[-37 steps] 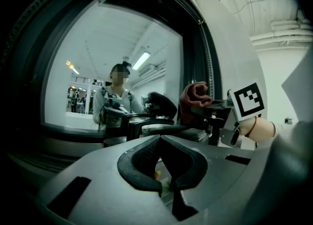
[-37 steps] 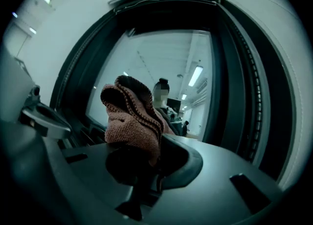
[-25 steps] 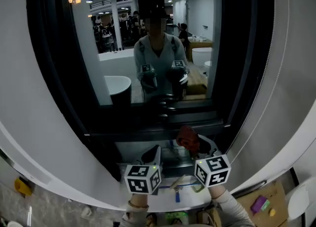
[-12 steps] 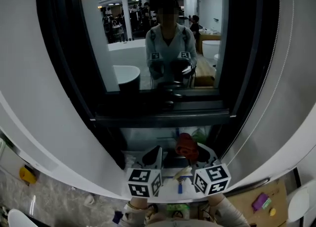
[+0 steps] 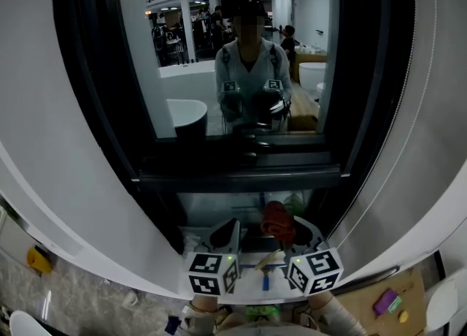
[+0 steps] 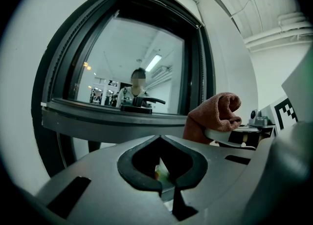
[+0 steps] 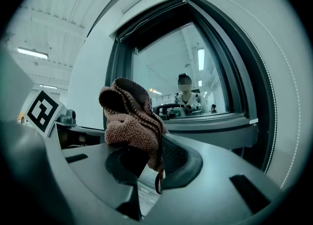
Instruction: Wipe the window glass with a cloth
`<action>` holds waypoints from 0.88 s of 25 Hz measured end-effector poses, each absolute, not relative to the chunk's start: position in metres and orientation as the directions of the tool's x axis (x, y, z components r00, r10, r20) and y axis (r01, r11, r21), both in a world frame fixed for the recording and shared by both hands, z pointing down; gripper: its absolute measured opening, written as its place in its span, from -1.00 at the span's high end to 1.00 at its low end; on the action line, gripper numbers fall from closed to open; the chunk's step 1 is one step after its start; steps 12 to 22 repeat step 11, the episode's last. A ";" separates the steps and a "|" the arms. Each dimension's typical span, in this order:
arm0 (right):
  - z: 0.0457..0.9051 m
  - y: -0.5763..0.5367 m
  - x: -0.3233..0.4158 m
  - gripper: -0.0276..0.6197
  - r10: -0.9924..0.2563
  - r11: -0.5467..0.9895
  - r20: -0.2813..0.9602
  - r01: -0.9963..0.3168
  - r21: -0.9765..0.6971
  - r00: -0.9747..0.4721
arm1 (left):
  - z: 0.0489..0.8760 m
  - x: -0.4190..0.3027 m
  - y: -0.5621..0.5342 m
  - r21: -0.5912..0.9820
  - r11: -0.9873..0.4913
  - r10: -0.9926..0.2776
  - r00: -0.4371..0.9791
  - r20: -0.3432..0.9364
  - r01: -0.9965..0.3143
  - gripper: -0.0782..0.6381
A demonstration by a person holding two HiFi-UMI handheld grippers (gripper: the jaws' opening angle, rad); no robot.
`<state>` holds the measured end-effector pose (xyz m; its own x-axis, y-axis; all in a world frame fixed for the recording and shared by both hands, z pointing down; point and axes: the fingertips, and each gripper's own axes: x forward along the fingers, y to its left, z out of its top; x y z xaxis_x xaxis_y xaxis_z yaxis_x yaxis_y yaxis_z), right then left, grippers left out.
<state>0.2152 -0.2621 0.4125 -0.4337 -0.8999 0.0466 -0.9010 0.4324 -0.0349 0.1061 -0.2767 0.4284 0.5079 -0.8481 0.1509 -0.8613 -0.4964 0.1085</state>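
Cloth (image 7: 131, 121): one, reddish-brown terry, bunched into a rumpled wad with a darker stitched edge and a loose thread hanging down. It sits lower centre of the head view, below the window sill, clamped in the right gripper (image 7: 146, 146). The left gripper (image 6: 159, 143) has its jaws together on nothing. Count: two grippers side by side, one cloth, one dark-framed window glass (image 5: 241, 57) above them, reflecting the person.
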 end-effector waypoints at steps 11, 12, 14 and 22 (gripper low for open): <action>0.403 -0.265 0.225 0.78 -0.908 0.419 0.009 -0.907 -0.036 -0.419 | 0.425 0.122 -0.285 0.089 -0.524 -0.835 0.532 0.139 -0.847 0.77; 0.403 -0.265 0.225 0.78 -0.908 0.419 0.009 -0.907 -0.036 -0.419 | 0.425 0.122 -0.285 0.089 -0.524 -0.835 0.532 0.139 -0.847 0.77; 0.403 -0.265 0.225 0.78 -0.908 0.419 0.009 -0.907 -0.036 -0.419 | 0.425 0.122 -0.285 0.089 -0.524 -0.835 0.532 0.139 -0.847 0.77; 0.403 -0.265 0.225 0.78 -0.908 0.419 0.009 -0.907 -0.036 -0.419 | 0.425 0.122 -0.285 0.089 -0.524 -0.835 0.532 0.139 -0.847 0.77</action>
